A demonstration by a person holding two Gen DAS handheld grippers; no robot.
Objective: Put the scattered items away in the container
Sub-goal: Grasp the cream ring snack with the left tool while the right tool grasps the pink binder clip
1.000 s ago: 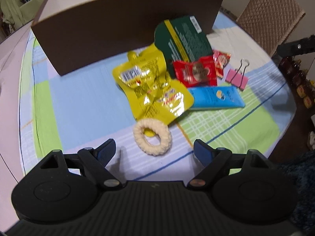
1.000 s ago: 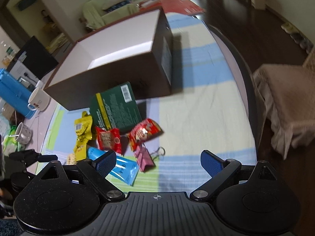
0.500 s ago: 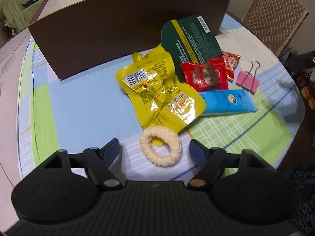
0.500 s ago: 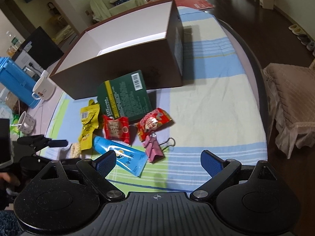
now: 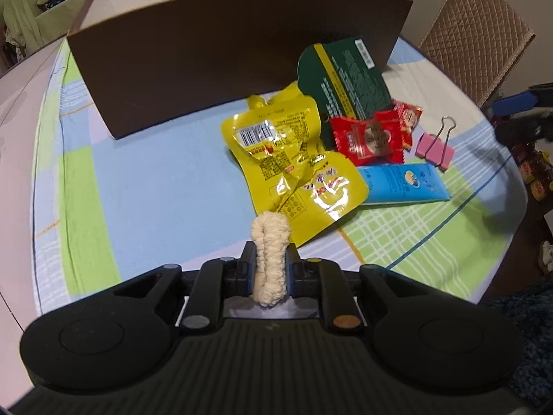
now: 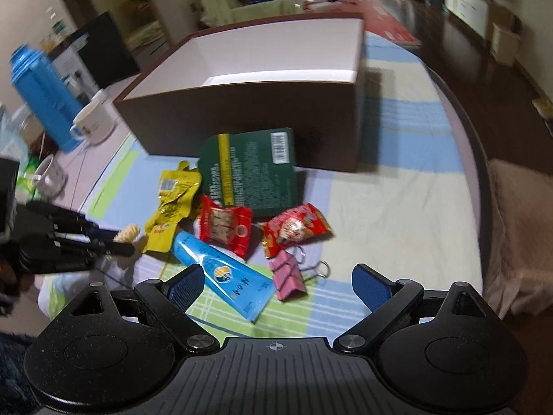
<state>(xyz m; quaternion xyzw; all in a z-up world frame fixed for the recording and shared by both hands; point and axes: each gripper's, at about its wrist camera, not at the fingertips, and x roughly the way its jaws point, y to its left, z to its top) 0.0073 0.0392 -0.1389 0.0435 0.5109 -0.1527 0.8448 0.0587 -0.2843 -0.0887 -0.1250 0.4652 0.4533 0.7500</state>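
Left tool (image 5: pixel 270 263): clenched on the cream hair scrunchie (image 5: pixel 269 242), which is squashed into a long strip between its fingers, far end just over the yellow pouch's near corner.
Right tool (image 6: pixel 276 285): released, blue pads spread wide, hanging above the near edge of the pile with nothing between them.
Counter (image 6: pixel 397 207): covered by a blue, green and cream checked cloth.
Nearest items: blue tube (image 6: pixel 224 276) and pink binder clip (image 6: pixel 288 275), side by side.
Middle of pile: crumpled yellow pouch (image 5: pixel 293 166); red candy wrapper (image 5: pixel 368 136) with its edge on the blue tube; a second red snack packet (image 6: pixel 297 228) touching the clip.
Behind them: dark green packet (image 6: pixel 249 173), its far edge propped against the box wall.
Container: brown cardboard box (image 6: pixel 242 117), white inside, open top; what I can see of its interior is bare.
Far left, off the cloth: white mug (image 6: pixel 91 122) and blue thermos (image 6: pixel 41 93).
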